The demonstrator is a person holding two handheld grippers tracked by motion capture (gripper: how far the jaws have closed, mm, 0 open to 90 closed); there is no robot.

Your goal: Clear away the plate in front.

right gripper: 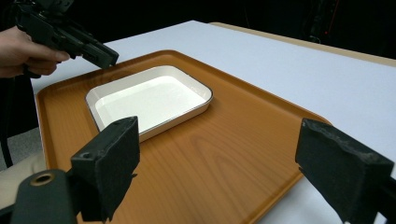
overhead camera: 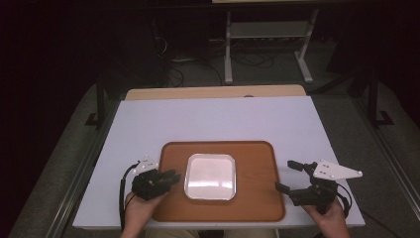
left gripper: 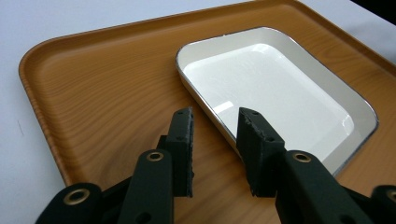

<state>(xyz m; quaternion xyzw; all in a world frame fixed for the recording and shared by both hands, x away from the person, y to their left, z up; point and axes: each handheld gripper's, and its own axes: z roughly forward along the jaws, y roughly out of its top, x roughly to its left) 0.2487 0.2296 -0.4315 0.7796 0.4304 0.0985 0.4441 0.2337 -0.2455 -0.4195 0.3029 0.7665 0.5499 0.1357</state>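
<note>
1. A white table (overhead camera: 218, 119) fills the middle of the high view.
2. A wooden strip (overhead camera: 213, 92) runs along its far edge.
3. Behind it, a white stand (overhead camera: 267, 29) rises from grey floor (overhead camera: 277, 69).
4. Dark cables (overhead camera: 242, 58) lie loose under the stand.
5. The room beyond is dark.

1. A white desk (overhead camera: 218, 119) with a bare wooden strip along its far edge.
2. A brown wood-grain tray (overhead camera: 257, 198) lies directly on it, at the middle of the near edge.
</note>
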